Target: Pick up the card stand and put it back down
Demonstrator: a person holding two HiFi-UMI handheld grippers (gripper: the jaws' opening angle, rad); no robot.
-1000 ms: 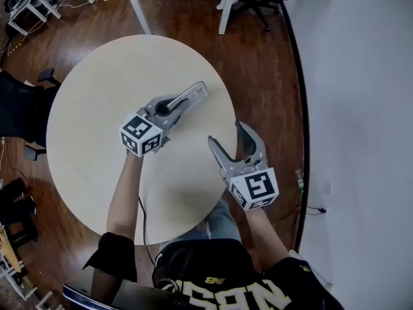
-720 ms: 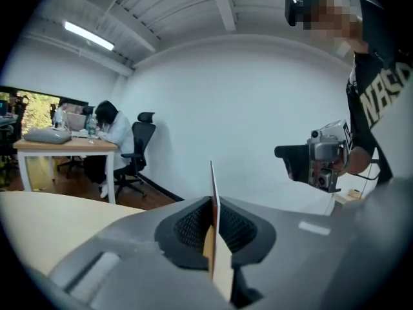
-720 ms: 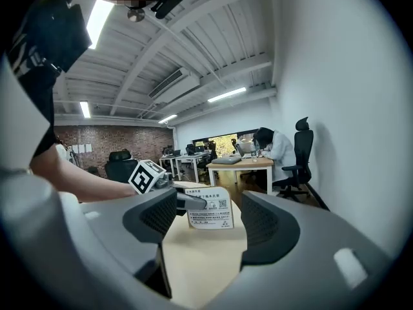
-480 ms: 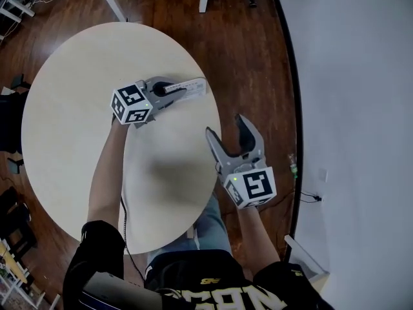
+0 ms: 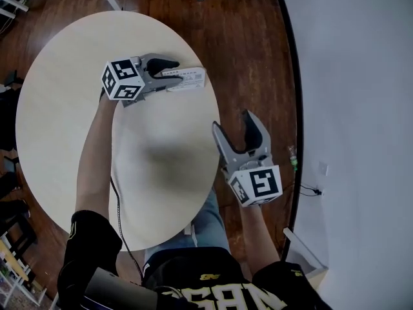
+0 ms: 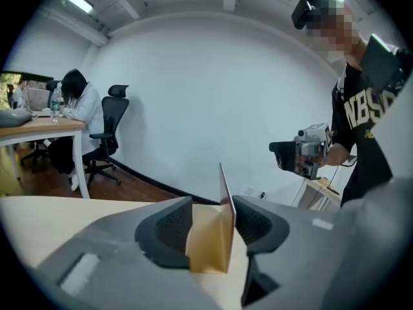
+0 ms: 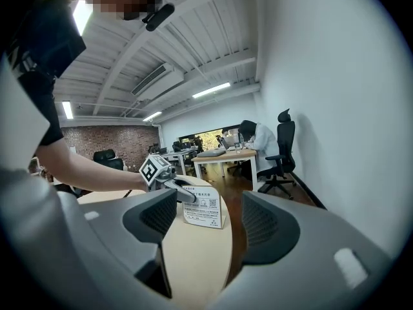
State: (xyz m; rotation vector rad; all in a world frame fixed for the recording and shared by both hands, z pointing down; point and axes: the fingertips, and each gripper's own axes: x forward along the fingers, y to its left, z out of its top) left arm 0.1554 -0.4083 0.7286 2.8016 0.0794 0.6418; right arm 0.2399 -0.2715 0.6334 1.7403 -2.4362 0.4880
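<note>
Card stand [image 5: 190, 77], white and printed, stands at the surface [image 5: 64, 108] edge between left hand-held gripper [image 5: 173, 75] jaws, just opening, apparently unpinched.

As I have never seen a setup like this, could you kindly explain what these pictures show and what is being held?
There is no robot here. A person holds a pair of hand-held tongs in each hand, and each pair carries a marker cube and its own camera. The top-down picture comes from a camera on the person's head. The other two pictures look along the jaws of each pair.

On the round table stands a single card stand, close to the table's edge. The left tongs have the stand between their jaws. Those jaws have just been opening, so the pads do not seem to press on it, and it rests on the table. The right tongs are open and empty, near the table's edge and facing the stand.
</note>
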